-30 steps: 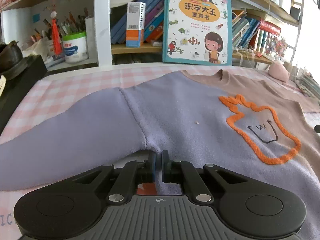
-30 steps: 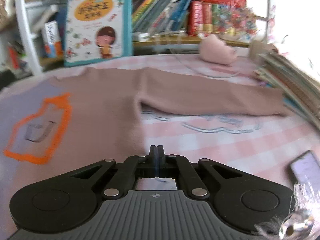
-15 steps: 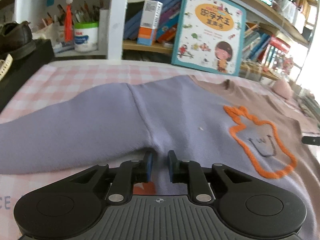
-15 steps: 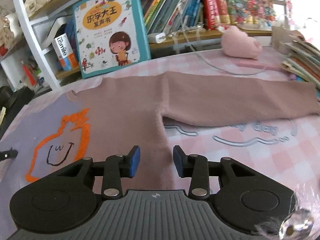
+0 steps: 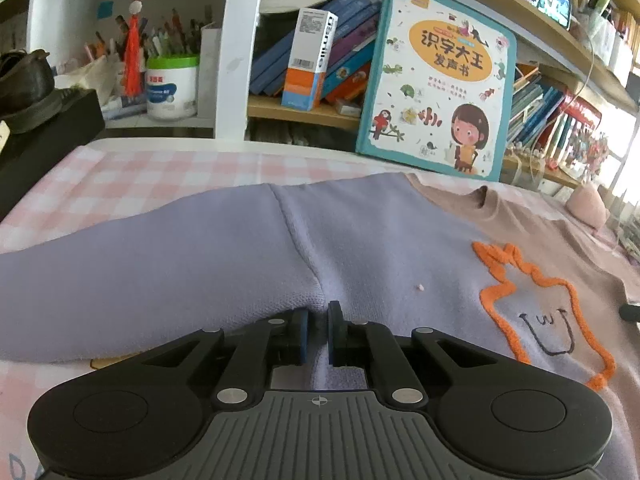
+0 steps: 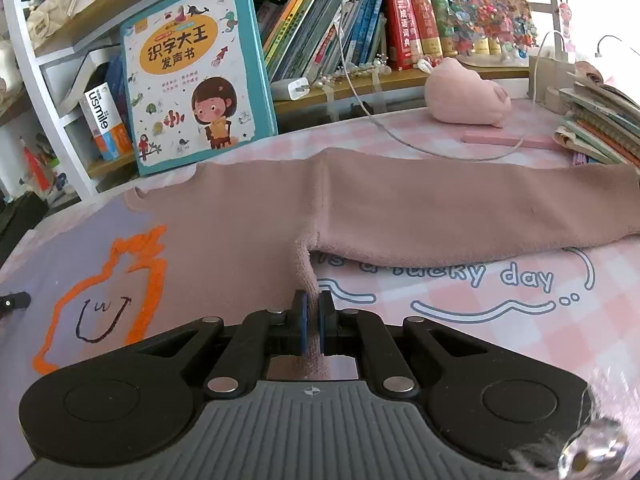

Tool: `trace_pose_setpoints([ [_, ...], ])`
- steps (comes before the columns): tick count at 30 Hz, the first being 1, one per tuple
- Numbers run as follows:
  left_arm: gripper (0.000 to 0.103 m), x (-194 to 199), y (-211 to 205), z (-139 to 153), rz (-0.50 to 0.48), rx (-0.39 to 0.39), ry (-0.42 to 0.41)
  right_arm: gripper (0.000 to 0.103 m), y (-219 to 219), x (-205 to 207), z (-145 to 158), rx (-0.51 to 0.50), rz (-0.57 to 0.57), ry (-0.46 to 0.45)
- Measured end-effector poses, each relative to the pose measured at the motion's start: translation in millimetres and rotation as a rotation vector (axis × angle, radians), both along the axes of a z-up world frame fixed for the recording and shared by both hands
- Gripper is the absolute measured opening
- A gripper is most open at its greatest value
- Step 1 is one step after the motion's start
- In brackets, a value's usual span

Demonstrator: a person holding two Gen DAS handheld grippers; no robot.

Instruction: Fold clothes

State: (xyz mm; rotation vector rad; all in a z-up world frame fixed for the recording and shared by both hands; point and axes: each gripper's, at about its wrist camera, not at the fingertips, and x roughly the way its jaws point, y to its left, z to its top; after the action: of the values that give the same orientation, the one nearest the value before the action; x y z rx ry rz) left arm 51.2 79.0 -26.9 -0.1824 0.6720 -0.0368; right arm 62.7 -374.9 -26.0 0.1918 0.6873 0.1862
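Across the counter (image 6: 600,320) in front of me lies the sweater (image 5: 380,248), spread flat, its lavender half toward my left and its dusty-pink half (image 6: 248,216) toward my right, with an orange outlined figure (image 5: 536,300) stitched over the middle. At the armpit where the lavender sleeve (image 5: 140,272) meets the body, my left gripper (image 5: 317,334) has its jaws drawn nearly together with only a narrow gap, and a fold of lavender knit stands between the pads, so I have that cloth pinched. On the other side my right gripper (image 6: 313,322) sits at the matching armpit, where the pink sleeve (image 6: 480,212) runs out to the right; its jaws are closed to a slit on a ridge of pink fabric that rises up between them. Beyond the collar a picture book (image 6: 196,76) with a cartoon girl leans upright against the bookshelf (image 5: 304,112). Near the far right edge of the checked cloth rest a pink plush toy (image 6: 468,96) and a stack of books (image 6: 600,124), well apart from the sweater's body.
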Motion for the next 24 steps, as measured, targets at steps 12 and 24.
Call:
trace_pose_setpoints([
  [12, 0.009, 2.8, 8.7, -0.7, 0.01, -0.022, 0.005, 0.006, 8.3, 3.3, -0.9, 0.0, -0.003, -0.006],
  [24, 0.006, -32.7, 4.1, -1.1, -0.004, -0.005, -0.011, 0.009, 15.1, -21.9, 0.9, -0.059, -0.008, -0.018],
])
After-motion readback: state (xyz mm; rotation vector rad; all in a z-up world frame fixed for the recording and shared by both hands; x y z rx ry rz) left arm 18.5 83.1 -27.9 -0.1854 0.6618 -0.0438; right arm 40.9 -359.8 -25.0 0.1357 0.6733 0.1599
